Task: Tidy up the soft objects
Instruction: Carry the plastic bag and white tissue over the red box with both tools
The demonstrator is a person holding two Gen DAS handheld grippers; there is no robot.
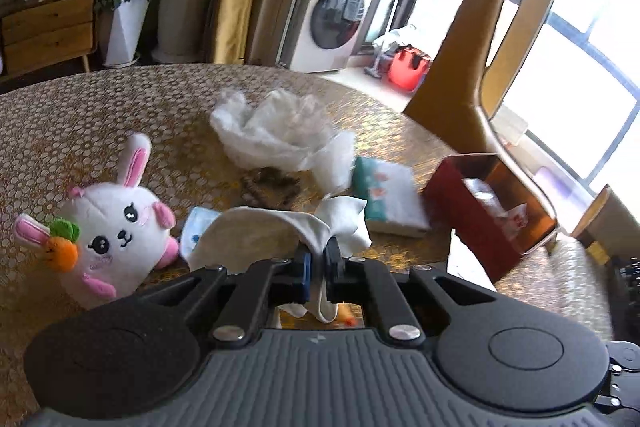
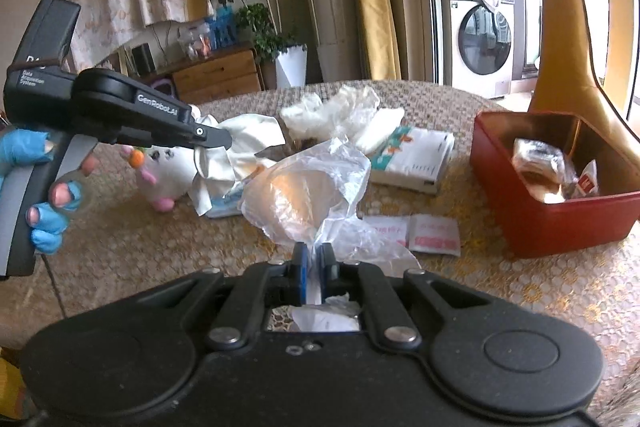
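Both grippers are clamped tight: the left gripper (image 1: 319,255) pinches a limp white cloth (image 1: 280,223), the right gripper (image 2: 314,259) a crinkly clear plastic bag (image 2: 308,187). Both loads hang just above the gold-patterned counter (image 2: 520,291). The open red tin box (image 2: 560,187) sits at two o'clock from each gripper, so I'd say the right one's nearer.

On the worktop (image 1: 120,99), the plush rabbit (image 1: 116,227) lies at nine o'clock and the open box (image 1: 480,227) at three. The tissue pack (image 1: 390,199) sits between them, with the crumpled bag (image 1: 280,131) behind at twelve.
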